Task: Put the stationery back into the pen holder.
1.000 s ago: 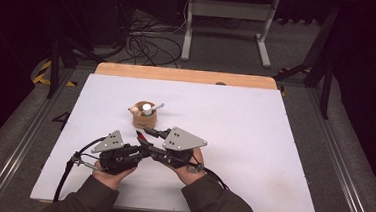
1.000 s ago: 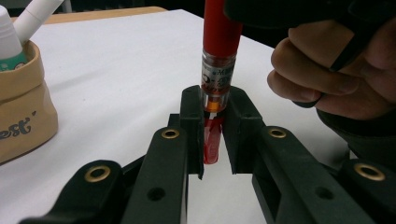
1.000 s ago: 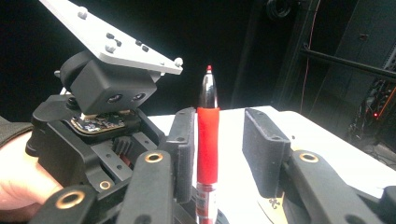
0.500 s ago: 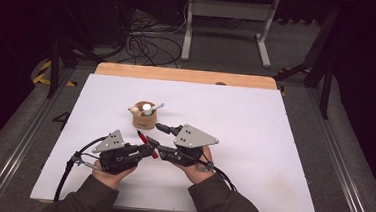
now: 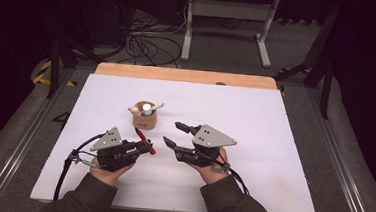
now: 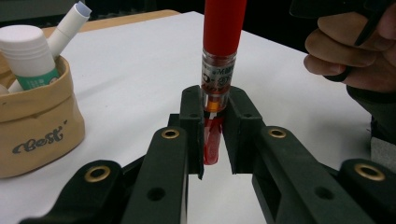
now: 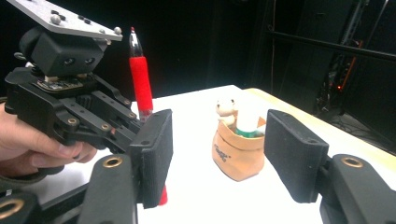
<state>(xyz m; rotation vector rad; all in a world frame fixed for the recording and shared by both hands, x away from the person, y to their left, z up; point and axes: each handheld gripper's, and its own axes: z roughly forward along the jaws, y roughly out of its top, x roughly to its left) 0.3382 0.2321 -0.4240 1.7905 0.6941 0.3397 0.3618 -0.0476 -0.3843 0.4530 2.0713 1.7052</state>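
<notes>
A white surface [image 5: 273,142] seen from above, with a person's two forearms entering from the bottom edge.

On the left, the person's left hand [image 5: 105,166] holds the left hand-held gripper [image 5: 145,147], topped by a grey three-cornered plate, with a black cable looping off to its left. Its jaws are clenched on a red pen [image 5: 144,141]. In the left gripper view the pen [image 6: 218,56] stands up between the two black jaws, gripped at its clear printed section, with the red grip sleeve above.

Just beyond the pen, near the middle of the surface, sits a small tan pouch [image 5: 145,120], upright and open. It holds a white tube with a green band [image 5: 147,109], a slanted white stick [image 5: 158,106] and a small pale figure [image 5: 134,110]. Grey lettering [image 6: 41,140] marks the pouch's side.

To the right, well apart from the pen, the right hand [image 5: 215,169] holds the right hand-held gripper [image 5: 178,135]. Its jaws are released and spread wide, with nothing between them, pointing left toward the pouch.

A wooden strip [image 5: 185,75] edges the far side of the surface.
</notes>
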